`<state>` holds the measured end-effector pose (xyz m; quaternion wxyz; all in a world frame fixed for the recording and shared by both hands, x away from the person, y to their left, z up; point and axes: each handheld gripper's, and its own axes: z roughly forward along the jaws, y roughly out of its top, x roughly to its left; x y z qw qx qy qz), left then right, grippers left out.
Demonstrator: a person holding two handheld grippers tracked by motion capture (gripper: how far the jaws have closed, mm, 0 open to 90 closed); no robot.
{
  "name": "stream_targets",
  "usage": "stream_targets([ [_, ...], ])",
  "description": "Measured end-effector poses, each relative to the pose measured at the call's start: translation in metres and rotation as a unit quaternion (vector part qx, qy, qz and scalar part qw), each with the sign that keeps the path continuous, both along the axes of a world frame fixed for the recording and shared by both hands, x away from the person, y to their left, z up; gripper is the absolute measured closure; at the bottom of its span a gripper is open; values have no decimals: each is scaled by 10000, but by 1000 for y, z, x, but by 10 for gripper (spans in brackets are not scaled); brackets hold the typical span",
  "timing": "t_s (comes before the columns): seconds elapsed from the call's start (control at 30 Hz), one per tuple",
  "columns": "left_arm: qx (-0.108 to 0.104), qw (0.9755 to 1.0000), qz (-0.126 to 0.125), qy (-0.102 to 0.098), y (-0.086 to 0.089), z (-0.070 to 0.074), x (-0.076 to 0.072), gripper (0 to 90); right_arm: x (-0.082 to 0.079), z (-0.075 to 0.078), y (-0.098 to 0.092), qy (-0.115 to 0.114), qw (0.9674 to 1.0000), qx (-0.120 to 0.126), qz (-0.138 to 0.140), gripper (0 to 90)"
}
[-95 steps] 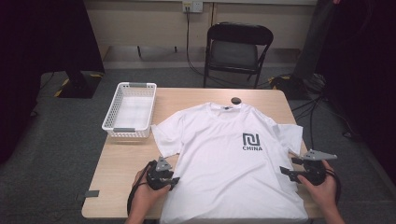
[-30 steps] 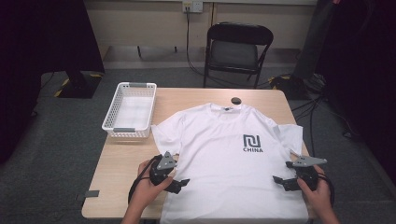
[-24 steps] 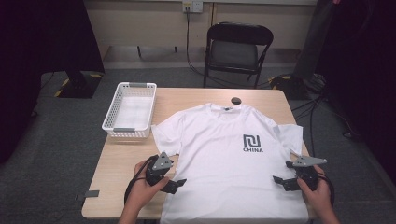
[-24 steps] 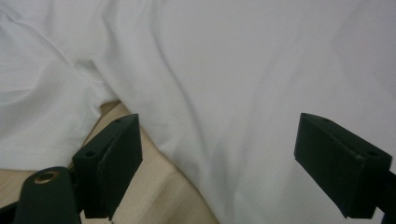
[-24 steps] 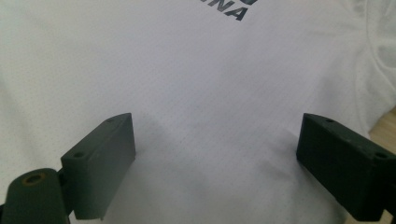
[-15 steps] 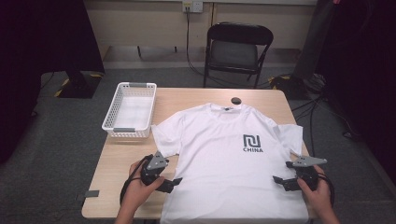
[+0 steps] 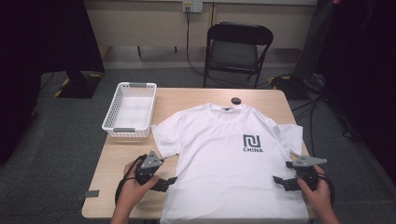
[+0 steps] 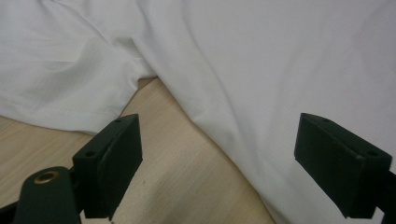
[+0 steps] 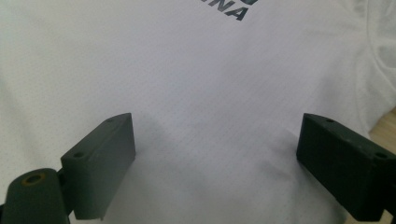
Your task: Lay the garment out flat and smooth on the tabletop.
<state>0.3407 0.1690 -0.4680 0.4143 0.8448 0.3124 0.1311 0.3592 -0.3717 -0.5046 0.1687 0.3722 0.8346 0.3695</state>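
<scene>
Left claw (image 7: 169,181), held in the person's left hand (image 7: 133,189), rests low at the near left of the surface (image 7: 116,163) with its jaws spread wide and nothing between them; in the left gripper view the side seam of the white T-shirt (image 7: 229,158) runs diagonally across the gap, bare wood under the left jaw and cloth under the right one. Ahead of this claw lies the shirt's short sleeve (image 8: 70,79), flat on the wood, with a small notch of bare surface where sleeve and body meet. Right claw (image 7: 280,182), held in the right hand (image 7: 317,196), sits over the shirt's near right part, jaws likewise wide apart and gripping nothing; the right gripper view shows smooth fabric beneath both jaws and the foot of the black CHINA print (image 9: 233,9) beyond them. Whether either claw touches the cloth cannot be told. The T-shirt lies spread face up between the two claws, collar pointing away from them. Beyond the left claw stands a white basket (image 7: 114,122), just beside the sleeve. A small black round object (image 7: 236,100) lies past the collar, and a black folding chair (image 7: 236,49) stands behind the surface.
</scene>
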Motion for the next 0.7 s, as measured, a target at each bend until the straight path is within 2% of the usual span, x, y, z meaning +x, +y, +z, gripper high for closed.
stream_targets([
  [0.2, -98, 9999, 99, -9, 8, 0, 1, 150, 0, 0, 0, -1, 10000, 0, 2, 106],
  [0.7, -108, 9997, 197, -76, 23, 1, 1, 150, 0, 0, 0, -1, 10000, -1, 10, 106],
])
